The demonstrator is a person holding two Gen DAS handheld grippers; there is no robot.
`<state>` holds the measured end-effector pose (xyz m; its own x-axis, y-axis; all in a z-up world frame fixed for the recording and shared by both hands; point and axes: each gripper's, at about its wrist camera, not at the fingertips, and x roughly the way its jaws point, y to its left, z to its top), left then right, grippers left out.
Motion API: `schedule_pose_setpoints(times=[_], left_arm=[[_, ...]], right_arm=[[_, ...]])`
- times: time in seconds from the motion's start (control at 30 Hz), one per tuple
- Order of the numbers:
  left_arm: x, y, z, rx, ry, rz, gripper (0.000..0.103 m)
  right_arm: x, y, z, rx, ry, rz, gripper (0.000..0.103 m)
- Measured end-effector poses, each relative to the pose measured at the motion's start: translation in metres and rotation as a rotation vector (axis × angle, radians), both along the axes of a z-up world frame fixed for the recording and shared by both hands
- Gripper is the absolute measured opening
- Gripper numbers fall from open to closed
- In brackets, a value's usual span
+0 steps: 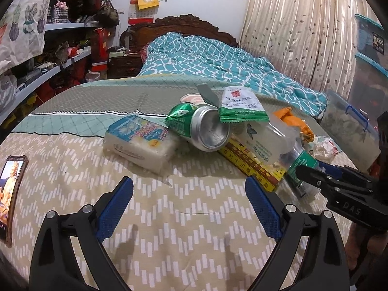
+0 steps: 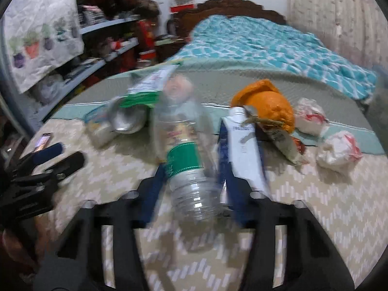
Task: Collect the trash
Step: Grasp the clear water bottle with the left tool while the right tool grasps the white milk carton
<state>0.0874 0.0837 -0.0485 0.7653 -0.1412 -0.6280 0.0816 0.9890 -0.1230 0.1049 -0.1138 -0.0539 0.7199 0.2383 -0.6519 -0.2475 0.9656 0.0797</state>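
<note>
A pile of trash lies on the bed: a green can [image 1: 206, 131], a green-white wrapper [image 1: 242, 104], a tissue pack [image 1: 140, 140], orange peel [image 2: 269, 104] and crumpled paper wads [image 2: 337, 150]. My right gripper [image 2: 191, 167] is shut on a clear plastic bottle with a green label [image 2: 186, 160]; it also shows in the left wrist view [image 1: 305, 167]. My left gripper [image 1: 189, 203] is open and empty, low over the bedspread in front of the pile.
A phone [image 1: 9, 194] lies at the bed's left edge. A yellow book [image 1: 252, 160] sits under the trash. A crumpled teal quilt [image 1: 218, 58] covers the far half. Shelves [image 1: 48, 68] stand left, storage boxes [image 1: 359, 126] right.
</note>
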Motion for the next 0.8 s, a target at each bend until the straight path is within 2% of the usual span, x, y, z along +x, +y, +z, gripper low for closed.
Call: schedule_pose_setpoints(times=[0.27,0.43,0.63,0.7,0.8], left_arm=[[0.002,-0.018,-0.002,0.015,0.011,-0.052,0.089],[0.005,-0.028,-0.001,-0.024,0.033,-0.107,0.089],[0.007,-0.042,0.001,-0.085,0.063,-0.178,0.089],[0.006,-0.046,0.003,-0.088,0.063,-0.187,0.089],[0.007,-0.053,0.005,-0.101,0.071,-0.204,0.089]], right_arm=[[-0.037,-0.033,-0.002,0.022,-0.028,-0.075,0.047],[-0.062,-0.041,-0.005,0.020,-0.043,-0.113,0.047],[-0.072,-0.029,-0.011,0.021,-0.025,-0.025,0.044],[-0.074,-0.022,-0.012,0.025,-0.019,0.035,0.047],[-0.080,-0.015,-0.011,0.051,-0.030,0.111,0.058]])
